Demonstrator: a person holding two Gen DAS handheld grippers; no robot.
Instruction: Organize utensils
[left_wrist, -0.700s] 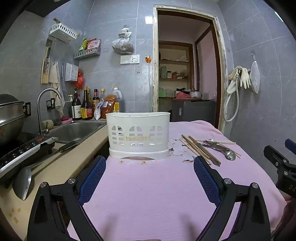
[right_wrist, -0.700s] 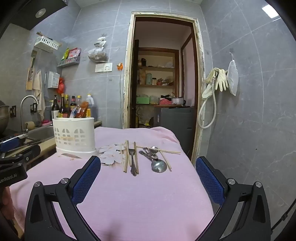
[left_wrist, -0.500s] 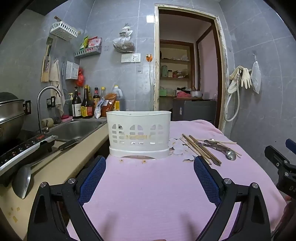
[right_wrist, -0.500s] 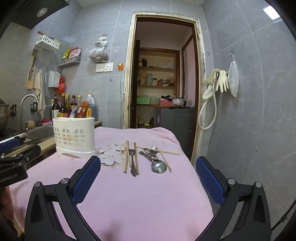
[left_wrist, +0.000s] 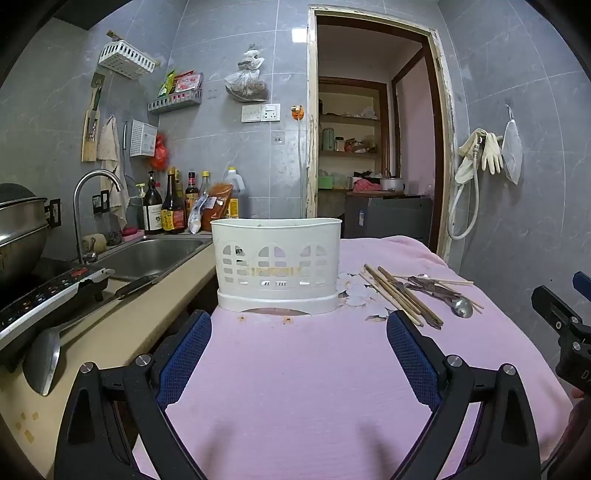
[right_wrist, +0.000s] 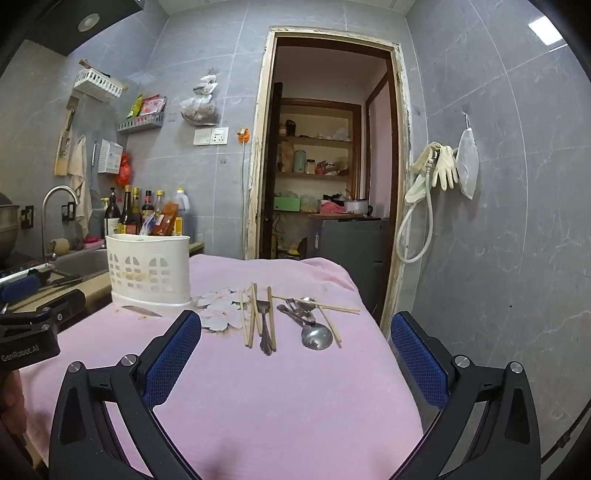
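Both grippers hover low over the pink-covered surface (right_wrist: 280, 398), jaws spread wide and holding nothing. The left gripper (left_wrist: 299, 350) faces the white utensil holder (left_wrist: 277, 266) standing just beyond it. The right gripper (right_wrist: 295, 350) faces the chopsticks (right_wrist: 255, 317), fork (right_wrist: 264, 325) and spoon (right_wrist: 316, 334), which lie loose farther off, right of the holder.
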